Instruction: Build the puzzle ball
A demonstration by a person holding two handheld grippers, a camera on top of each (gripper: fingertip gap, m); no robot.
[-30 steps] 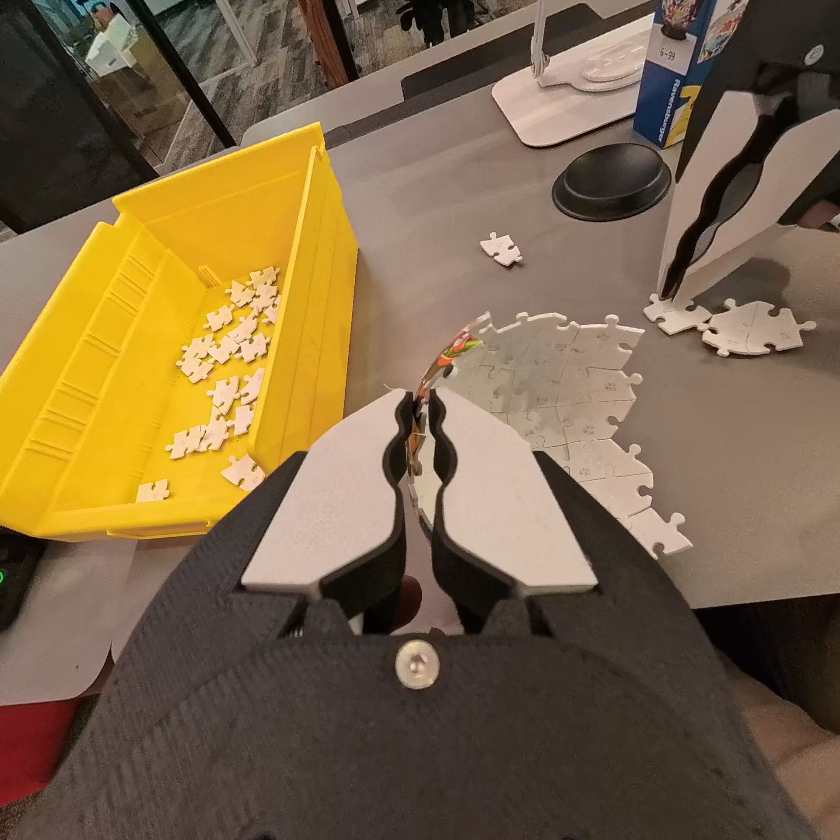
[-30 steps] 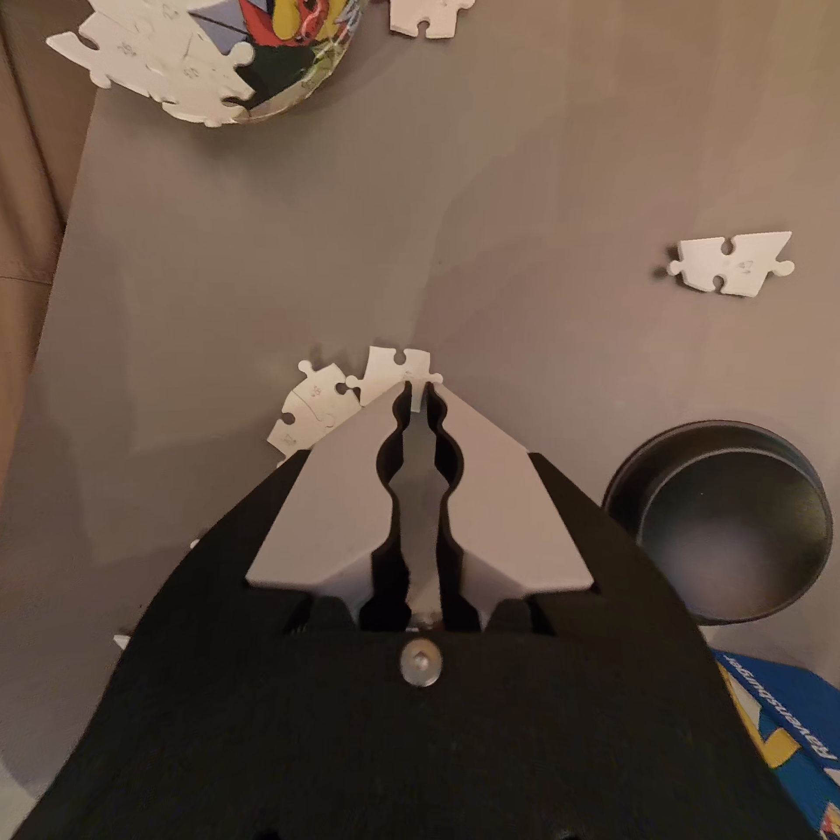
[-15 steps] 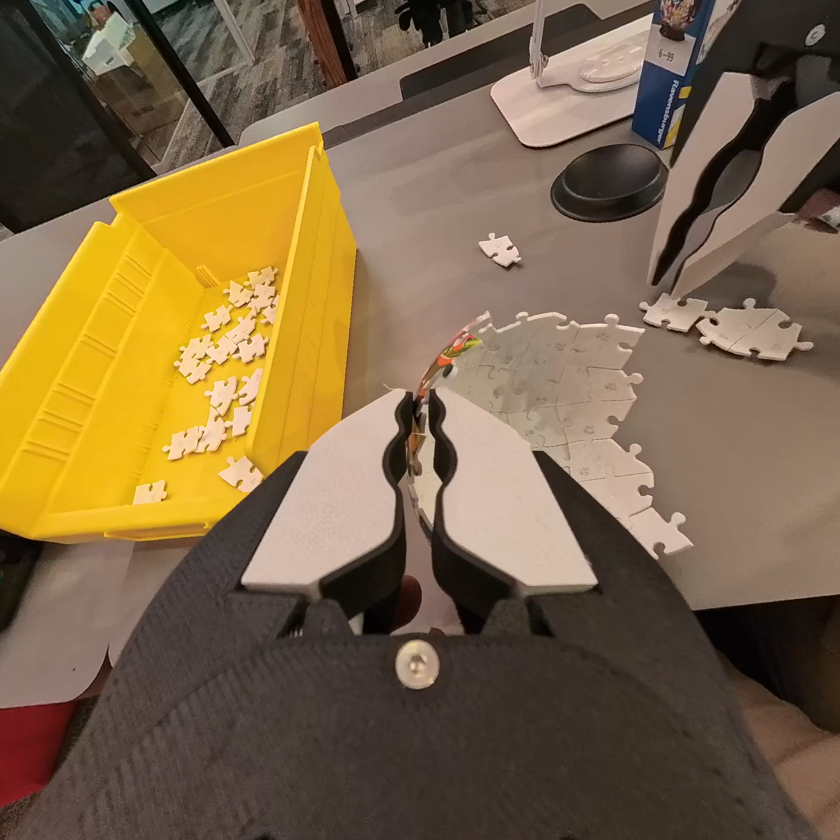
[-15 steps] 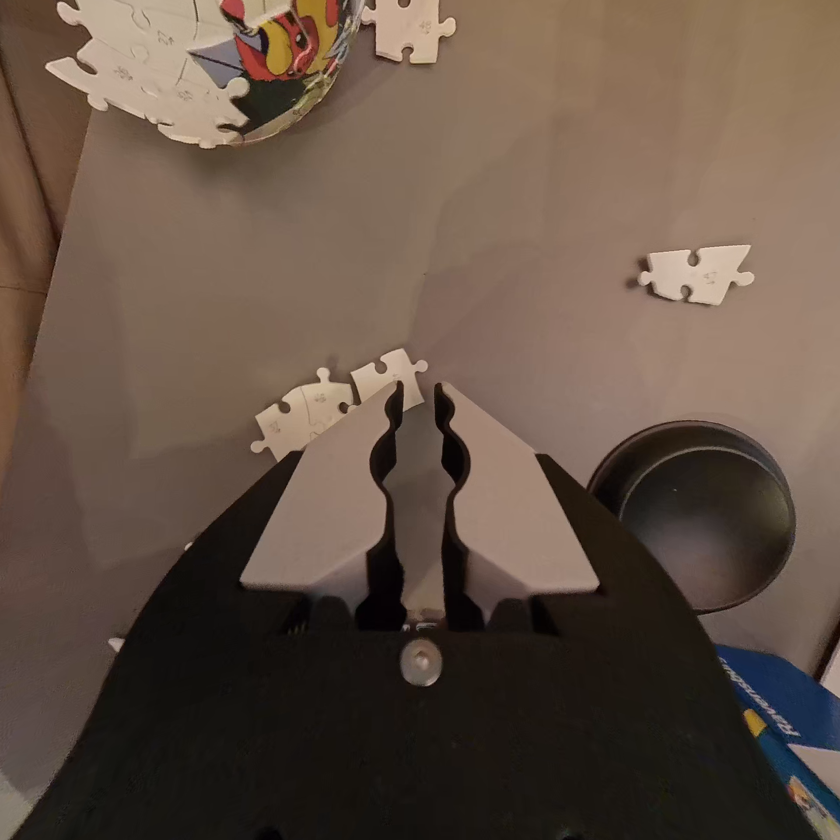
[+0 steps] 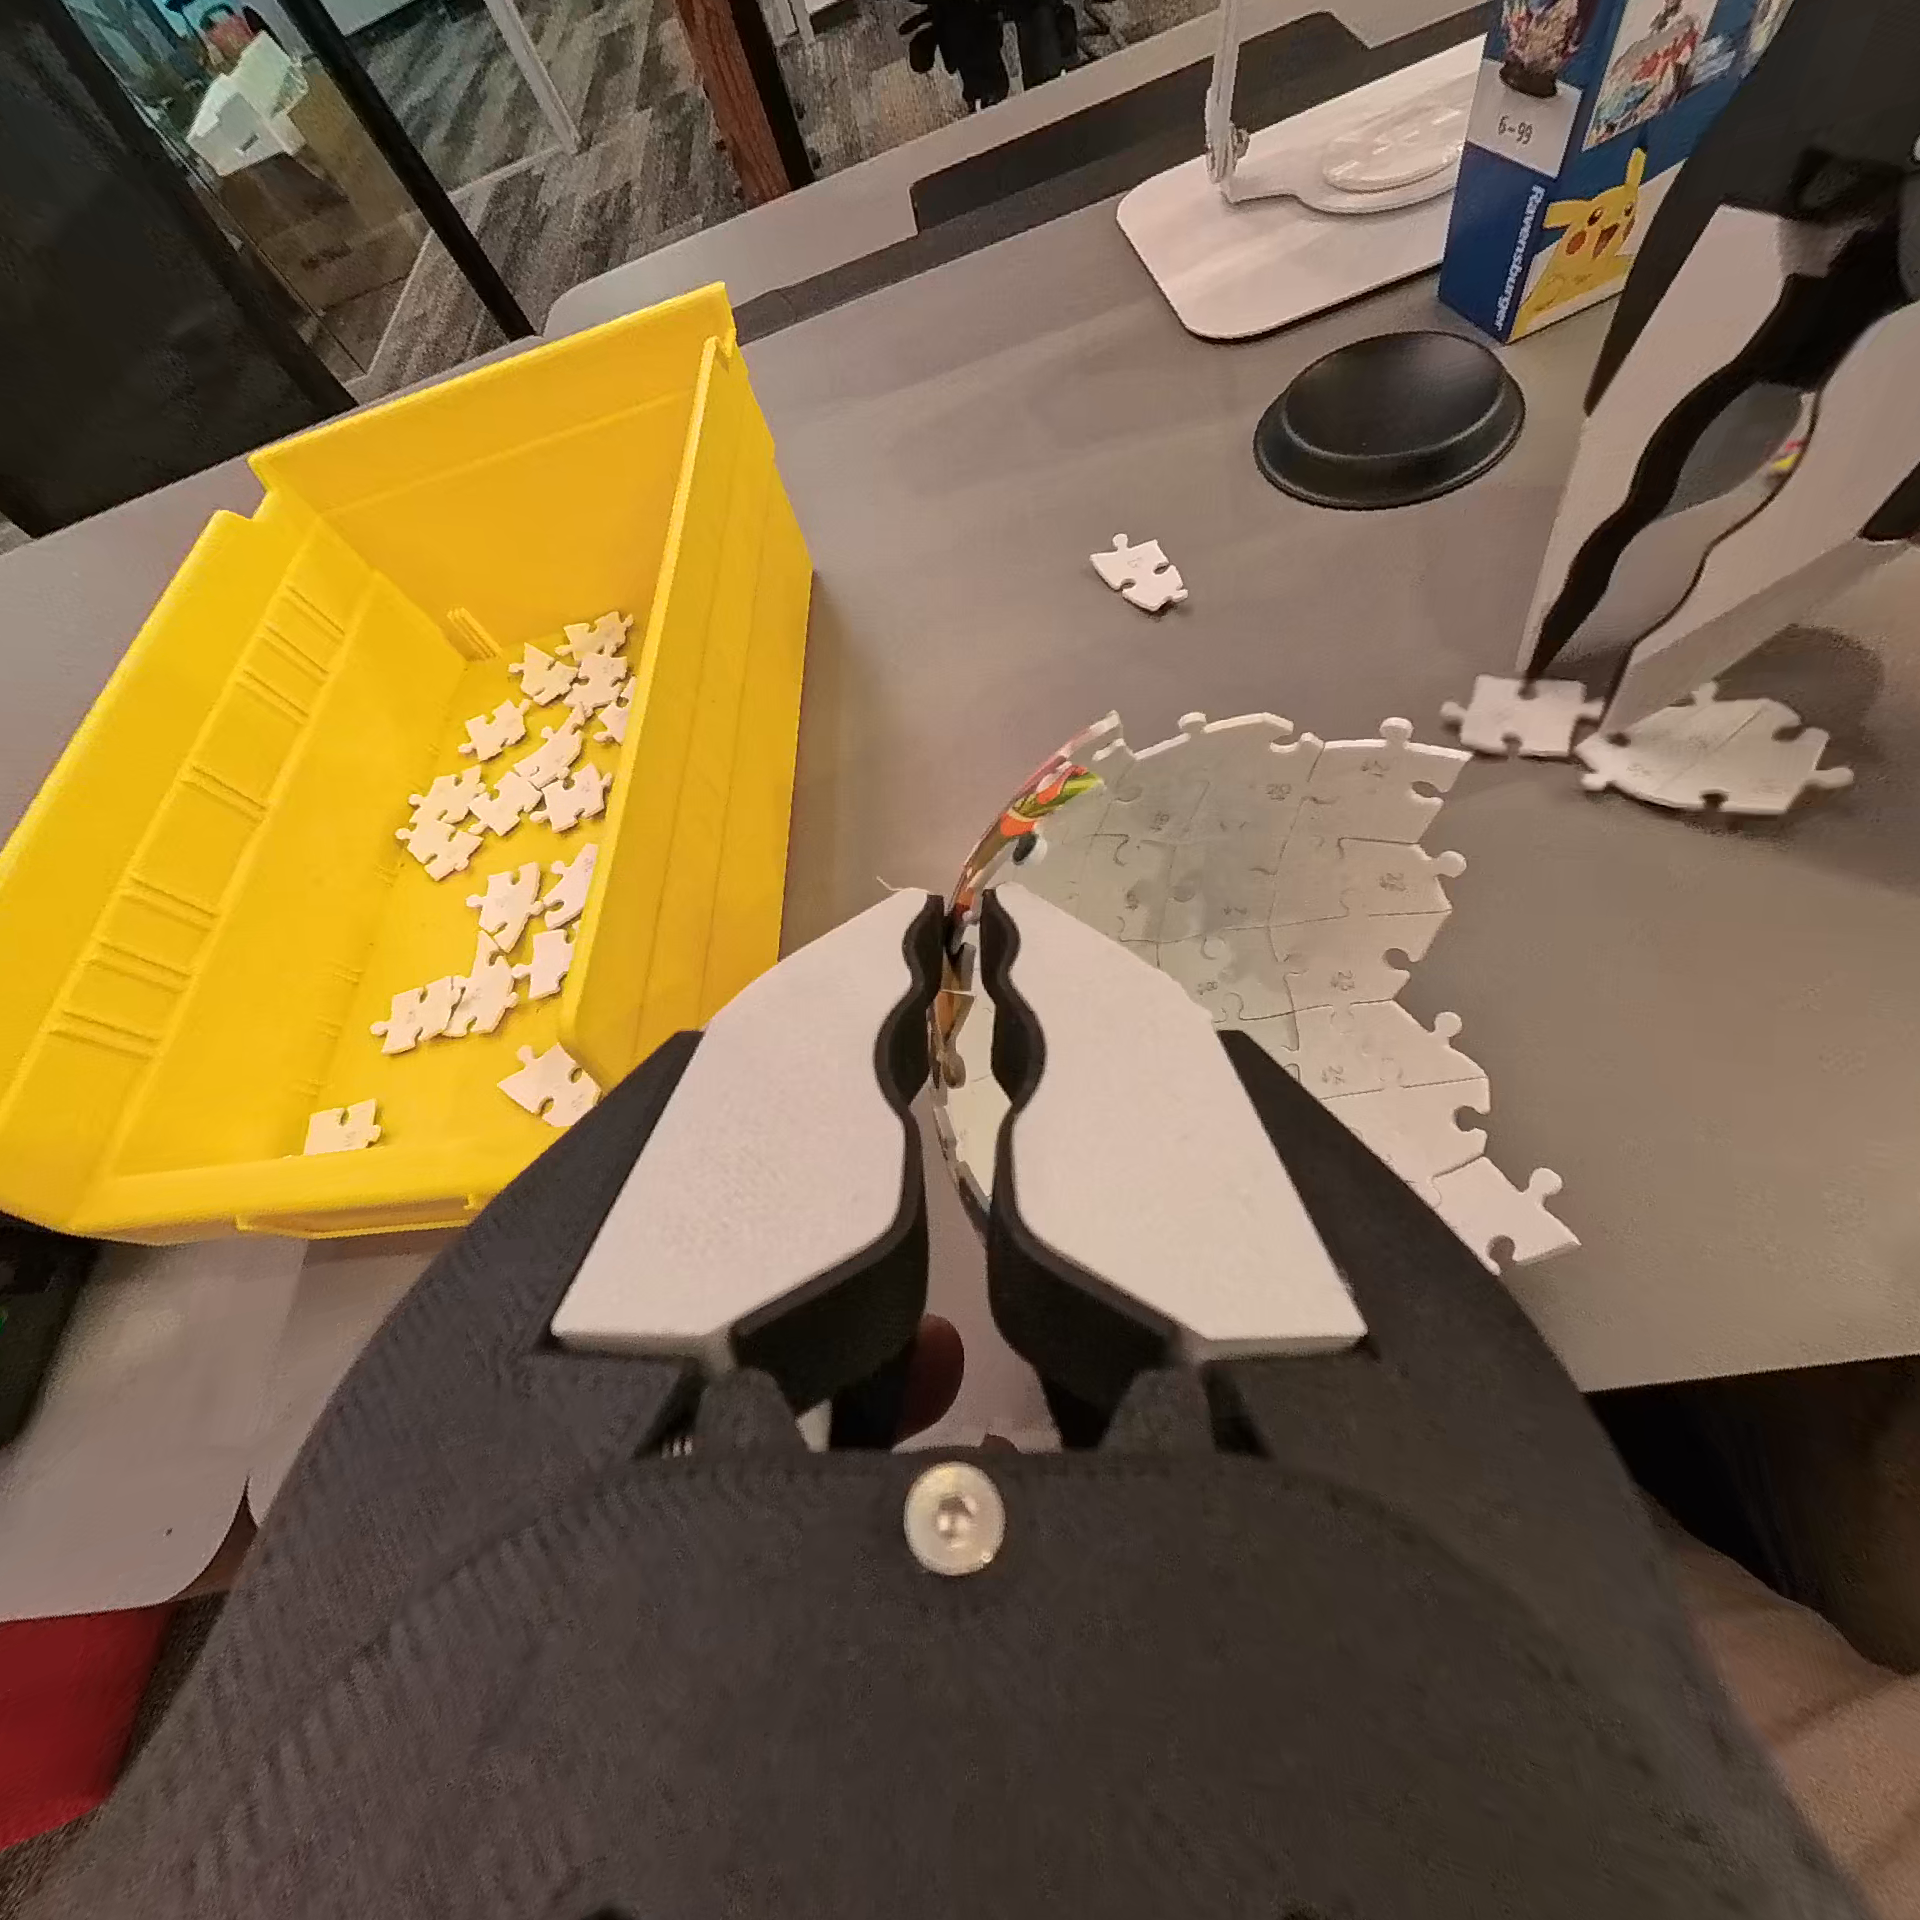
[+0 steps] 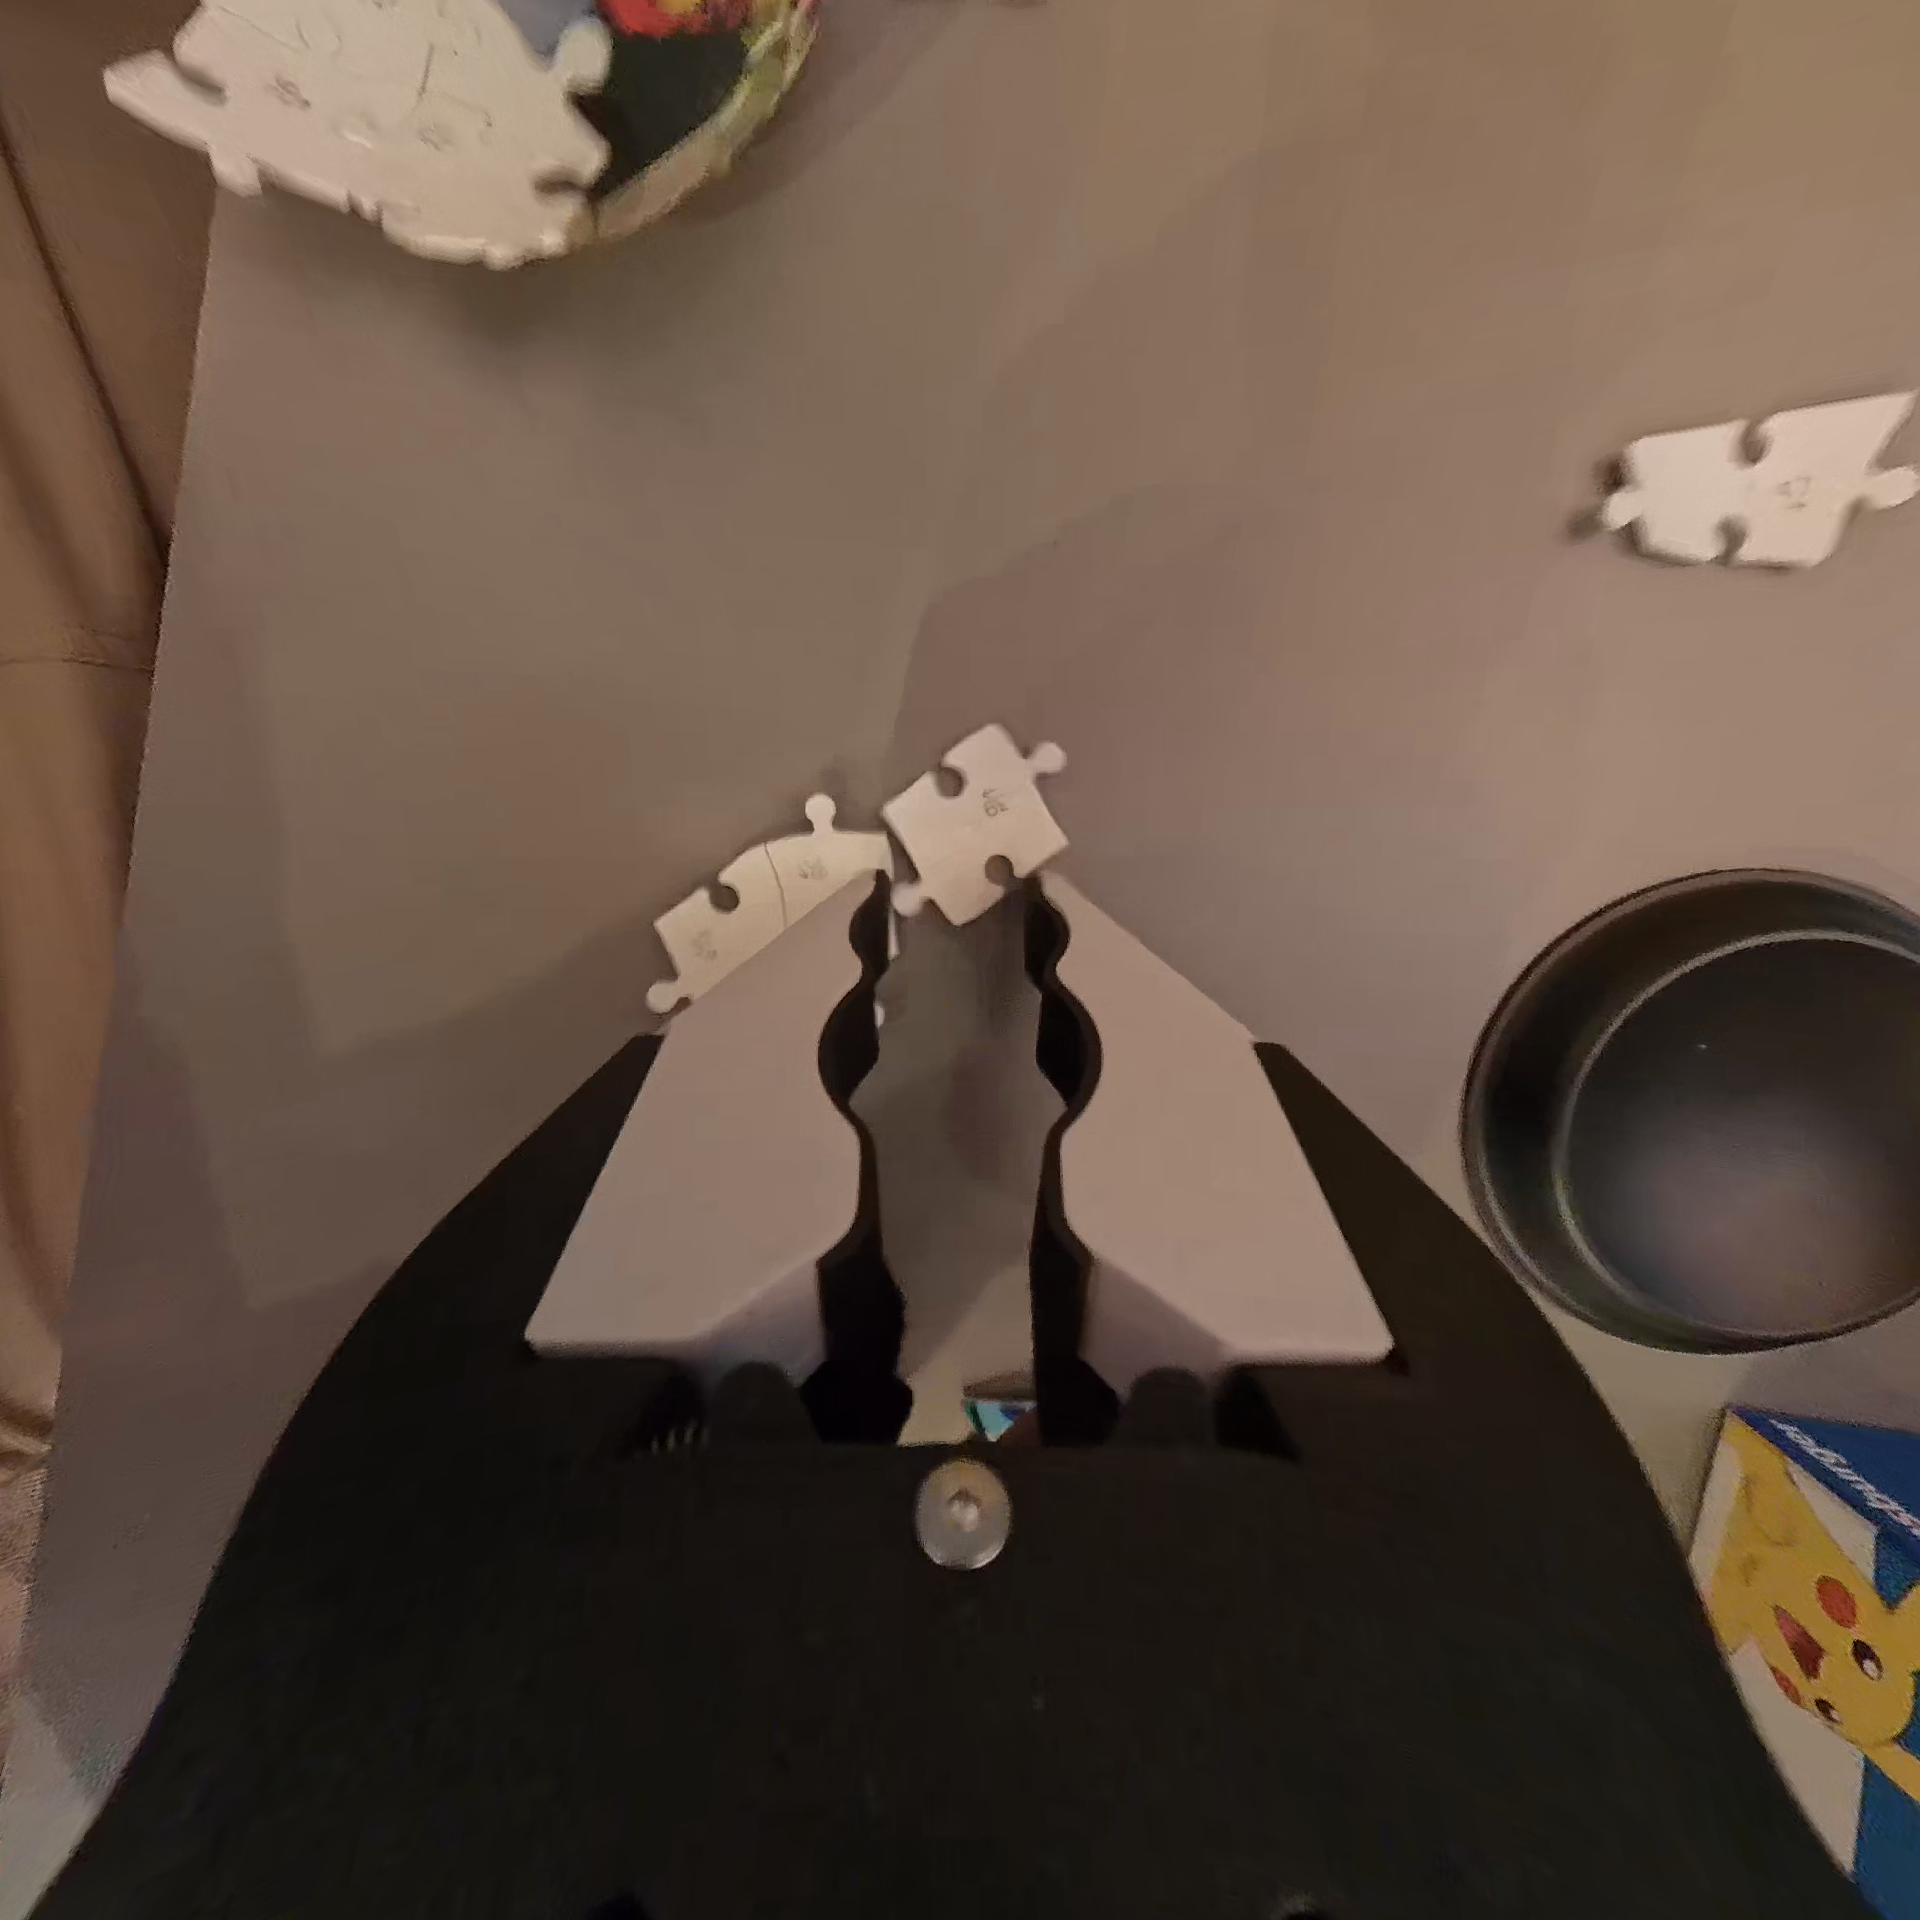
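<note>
Puzzle ball (image 5: 1247, 914), a curved glossy shell, is pinched by left tool (image 5: 964, 914); right tool (image 6: 958, 883) spread.

Each claw (image 5: 964, 920) has pale grey wavy-edged fingers (image 6: 727, 1143), a black textured body, one silver screw (image 5: 954, 1535).

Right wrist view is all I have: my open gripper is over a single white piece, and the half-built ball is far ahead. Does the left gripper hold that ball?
Observer: Yes. The left gripper is shut on the rim of the half-built ball.
Operator: Where can I find more pieces?
Observer: Many loose pieces lie in a yellow bin, to the left of the ball.
Operator: What is beyond the blue box?
Observer: A flat white stand base is on the table there.
</note>
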